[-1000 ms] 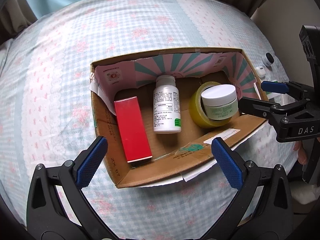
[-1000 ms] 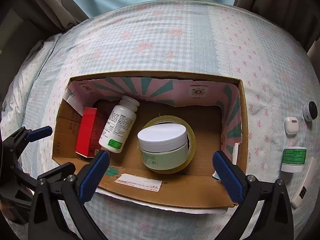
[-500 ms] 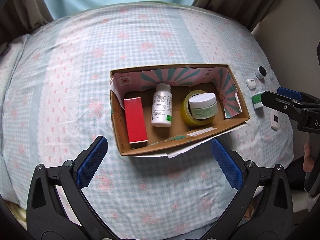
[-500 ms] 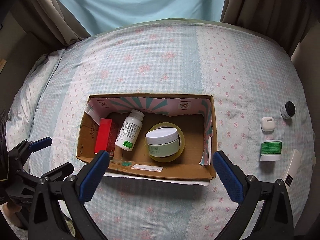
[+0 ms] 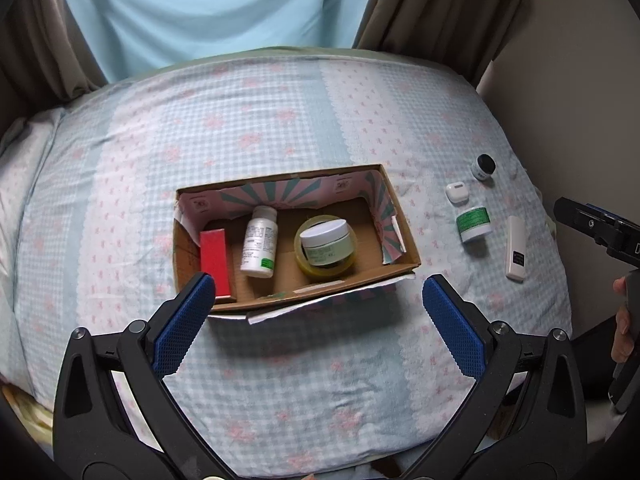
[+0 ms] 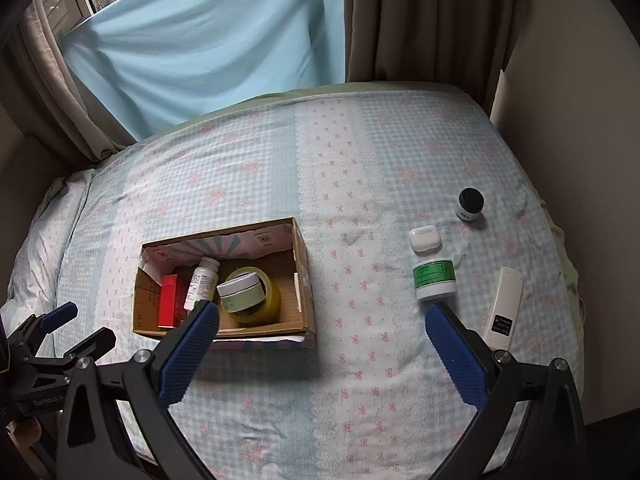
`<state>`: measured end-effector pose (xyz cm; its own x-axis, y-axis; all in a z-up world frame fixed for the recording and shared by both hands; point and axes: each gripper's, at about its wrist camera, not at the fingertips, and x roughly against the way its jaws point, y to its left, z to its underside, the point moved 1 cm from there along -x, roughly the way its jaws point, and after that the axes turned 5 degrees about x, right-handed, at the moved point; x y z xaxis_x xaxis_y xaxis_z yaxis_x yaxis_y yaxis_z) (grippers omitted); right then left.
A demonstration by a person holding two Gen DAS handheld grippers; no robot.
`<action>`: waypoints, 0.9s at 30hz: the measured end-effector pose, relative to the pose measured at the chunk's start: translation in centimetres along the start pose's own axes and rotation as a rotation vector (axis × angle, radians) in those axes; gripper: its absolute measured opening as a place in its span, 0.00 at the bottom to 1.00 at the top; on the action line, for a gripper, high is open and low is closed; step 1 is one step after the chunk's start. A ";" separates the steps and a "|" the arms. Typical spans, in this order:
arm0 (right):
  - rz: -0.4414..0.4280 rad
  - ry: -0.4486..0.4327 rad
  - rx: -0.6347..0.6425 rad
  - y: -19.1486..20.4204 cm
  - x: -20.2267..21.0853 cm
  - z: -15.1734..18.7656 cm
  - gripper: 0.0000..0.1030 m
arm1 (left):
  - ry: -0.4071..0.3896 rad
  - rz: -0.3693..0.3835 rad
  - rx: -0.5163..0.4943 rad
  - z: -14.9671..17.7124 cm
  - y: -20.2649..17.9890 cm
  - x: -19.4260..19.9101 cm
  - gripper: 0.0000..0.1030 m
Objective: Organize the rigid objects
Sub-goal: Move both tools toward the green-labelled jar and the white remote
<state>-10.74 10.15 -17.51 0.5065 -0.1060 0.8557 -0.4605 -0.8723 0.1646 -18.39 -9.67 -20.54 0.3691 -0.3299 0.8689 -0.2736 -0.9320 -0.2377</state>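
Both the left gripper (image 5: 316,308) and right gripper (image 6: 320,340) are hanging wide open, gripping nothing. The cardboard box (image 6: 306,300) is sitting at ten o'clock holding four items, leaving room, while the green-labelled jar (image 6: 435,279), earbud case (image 6: 425,238), black-capped jar (image 6: 470,204) and white remote (image 6: 503,306) are waiting at one o'clock, within the right gripper's reach.

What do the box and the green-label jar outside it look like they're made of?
The box looks like brown corrugated cardboard: raw matte walls, printed paper lining inside. The green-label jar looks like smooth white plastic with a paper or film label, though glass can't be ruled out.
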 end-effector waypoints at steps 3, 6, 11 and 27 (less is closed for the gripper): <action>0.003 -0.003 -0.028 -4.1 0.9 0.3 1.00 | -0.011 0.015 0.016 -0.4 -3.5 0.2 1.00; 0.023 0.000 -0.042 -8.0 1.4 0.5 1.00 | -0.011 0.044 0.031 -0.9 -7.1 -0.2 1.00; 0.045 0.002 -0.093 -14.5 1.6 0.8 1.00 | 0.016 0.053 -0.002 -2.3 -13.5 -2.8 1.00; -0.019 0.208 -0.328 -28.6 -8.6 2.6 1.00 | 0.281 0.108 0.041 -3.7 -27.1 -19.2 1.00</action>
<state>-0.01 34.79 -30.86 0.3739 0.0374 0.9267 -0.6781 -0.6707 0.3006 -21.32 22.48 -29.18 0.0781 -0.3785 0.9223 -0.2596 -0.9009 -0.3478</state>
